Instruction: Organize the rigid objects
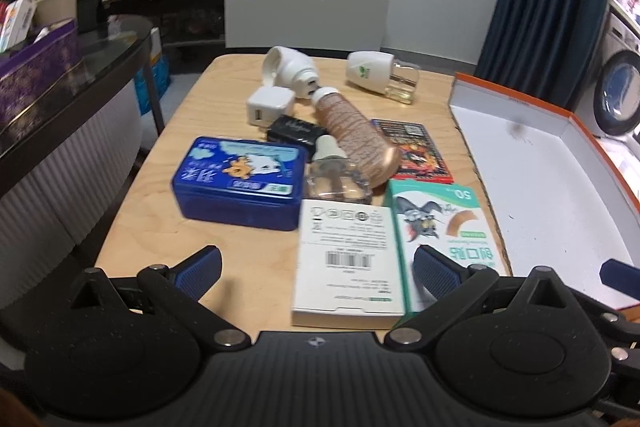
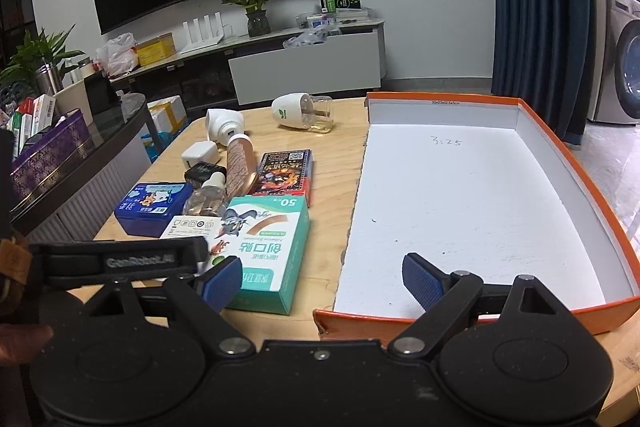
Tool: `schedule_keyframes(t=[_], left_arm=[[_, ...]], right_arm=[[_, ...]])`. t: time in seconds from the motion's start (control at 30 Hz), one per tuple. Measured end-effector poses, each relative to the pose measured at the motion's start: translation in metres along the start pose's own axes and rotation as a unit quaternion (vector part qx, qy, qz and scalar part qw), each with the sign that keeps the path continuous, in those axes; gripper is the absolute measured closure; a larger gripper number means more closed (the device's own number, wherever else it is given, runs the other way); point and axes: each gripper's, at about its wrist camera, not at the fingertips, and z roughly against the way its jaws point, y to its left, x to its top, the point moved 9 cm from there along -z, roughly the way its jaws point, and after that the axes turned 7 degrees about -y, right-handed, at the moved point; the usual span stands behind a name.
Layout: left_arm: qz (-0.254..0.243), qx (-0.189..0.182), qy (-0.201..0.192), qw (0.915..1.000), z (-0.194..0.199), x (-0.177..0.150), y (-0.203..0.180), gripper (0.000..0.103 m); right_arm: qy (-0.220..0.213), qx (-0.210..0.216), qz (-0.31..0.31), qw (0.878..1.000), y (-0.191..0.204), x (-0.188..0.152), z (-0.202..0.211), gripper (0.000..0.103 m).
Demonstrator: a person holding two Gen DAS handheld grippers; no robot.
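A pile of small objects lies on the wooden table (image 1: 160, 227): a blue tin (image 1: 240, 181), a white box with a barcode (image 1: 346, 259), a green plaster box (image 1: 444, 231) (image 2: 266, 253), a clear bottle (image 1: 336, 175), a tan tube (image 1: 356, 135), a card pack (image 1: 416, 151), a white charger (image 1: 270, 105) and two white plug-in devices (image 1: 290, 69) (image 1: 380, 75). An orange-rimmed white tray (image 2: 460, 211) stands to their right. My left gripper (image 1: 318, 267) is open over the white box. My right gripper (image 2: 322, 277) is open, straddling the tray's near left corner.
A dark glass-topped counter (image 1: 60, 99) stands left of the table. A TV shelf with plants and boxes (image 2: 248, 39) runs along the back wall. A blue curtain (image 2: 540, 7) and a washing machine (image 2: 624, 63) are at the right.
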Motion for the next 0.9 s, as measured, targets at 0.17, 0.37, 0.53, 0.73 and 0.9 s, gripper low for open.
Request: schedule_keyframes(t=[0.17, 0.37, 0.53, 0.73, 0.9], left_arm=[[0.004, 0.009, -0.004, 0.9999, 0.006, 0.005, 0.010, 0.000], [0.012, 0.012, -0.005, 0.9998, 0.006, 0.006, 0.018, 0.000], [0.014, 0.025, -0.011, 0.9995, 0.010, 0.008, 0.027, 0.000], [0.036, 0.045, -0.018, 0.9982, 0.014, 0.011, 0.049, 0.000], [0.048, 0.042, -0.014, 0.9979, 0.011, 0.009, 0.053, 0.000]], right_arm=[[0.003, 0.008, 0.010, 1.000, 0.009, 0.001, -0.004, 0.001], [0.007, 0.016, 0.031, 0.999, 0.025, 0.001, -0.012, 0.001], [0.012, 0.018, 0.036, 0.999, 0.033, 0.001, -0.024, 0.001], [0.026, 0.031, 0.032, 0.999, 0.046, 0.002, -0.046, 0.001], [0.057, 0.027, 0.034, 0.997, 0.053, -0.005, -0.071, 0.000]])
